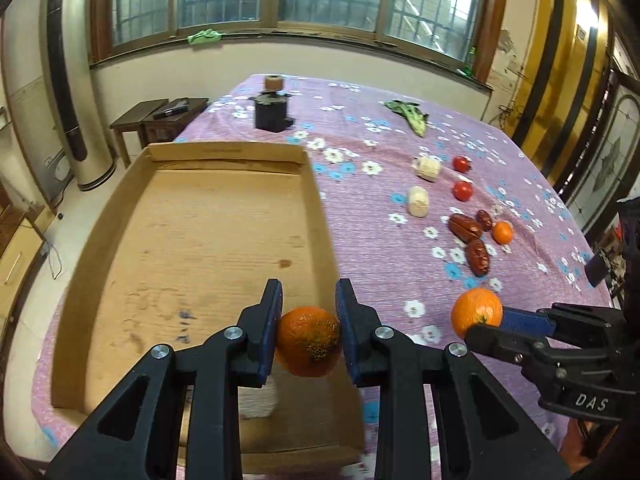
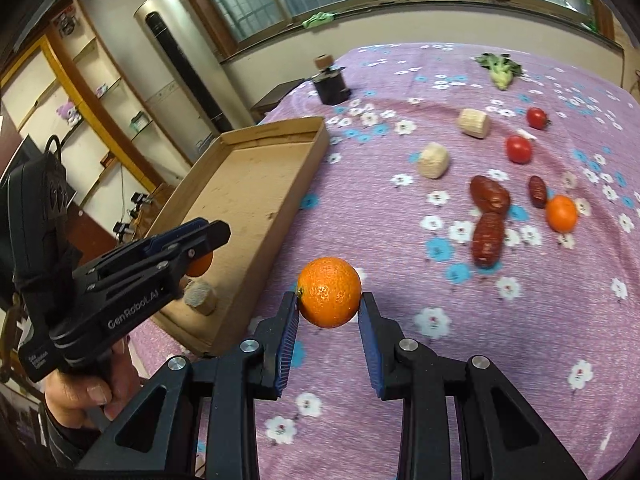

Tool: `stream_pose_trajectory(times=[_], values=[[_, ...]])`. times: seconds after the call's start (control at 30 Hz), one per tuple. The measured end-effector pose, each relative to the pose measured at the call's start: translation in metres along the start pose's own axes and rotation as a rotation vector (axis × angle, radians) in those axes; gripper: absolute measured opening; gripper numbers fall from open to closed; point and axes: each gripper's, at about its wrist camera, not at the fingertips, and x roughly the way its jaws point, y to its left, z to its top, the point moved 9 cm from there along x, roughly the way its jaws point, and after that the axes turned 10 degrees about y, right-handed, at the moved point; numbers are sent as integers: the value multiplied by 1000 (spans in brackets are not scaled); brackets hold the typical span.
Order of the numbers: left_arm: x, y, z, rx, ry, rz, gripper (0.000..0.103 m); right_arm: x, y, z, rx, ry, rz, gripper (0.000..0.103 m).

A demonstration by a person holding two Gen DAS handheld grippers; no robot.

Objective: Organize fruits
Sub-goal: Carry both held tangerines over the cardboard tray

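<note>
**Oranges clamped in both grippers beside the cardboard tray**

Oranges are what I'm carrying: my left gripper point(image 1: 308, 320) has its fingers clamped on one orange point(image 1: 308, 342), hanging over the near right corner of the cardboard tray point(image 1: 192, 216). My right gripper point(image 2: 329, 312) has its pads pressed on a second orange point(image 2: 329, 292), above the purple flowered cloth point(image 2: 400, 260) just right of the tray.

Inside the tray I can see one thing only, a pale corn piece point(image 2: 200, 298) standing in the near right corner. In the left wrist view it is mostly hidden behind the orange and the fingers; only a blurred pale patch shows.

On the cloth to the right lie two more corn pieces point(image 2: 433, 161), two tomatoes point(image 2: 519, 149), three red dates point(image 2: 488, 240) and a small orange point(image 2: 561, 213). Farther off are a leafy green vegetable point(image 2: 500, 68) and a dark box-like object point(image 2: 331, 86) with a round top that I can't identify.

A hand point(image 2: 92, 388) grips the left gripper's handle, partly cut off by the frame edge. The tray's near edge is hidden behind my left gripper.
</note>
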Motion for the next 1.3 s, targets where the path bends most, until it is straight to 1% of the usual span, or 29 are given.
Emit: stream_pose_trajectory(times=[0.33,0.67,0.8,0.9,1.07,1.17,1.2,1.27,1.3], values=[[0,47,-5,-70,1,38,25,22,45,8,-84,31,19,31],[4,94,-1,-143,13,87,25,44,79,18,-147,56,38,31],[12,105,-1,-167,38,99,25,56,96,27,-187,65,54,31],[19,112,-3,-181,61,109,25,71,104,32,-213,81,42,31],[31,116,-10,-182,106,124,25,103,116,34,-250,131,13,31],[39,118,-15,-185,143,129,25,109,120,34,-269,134,1,34],[39,119,-15,-184,139,132,26,110,120,34,-274,136,-2,34],[38,118,-15,-181,139,146,29,109,121,34,-288,131,-16,34],[38,118,-15,-183,140,149,33,109,121,34,-295,127,-25,37]])
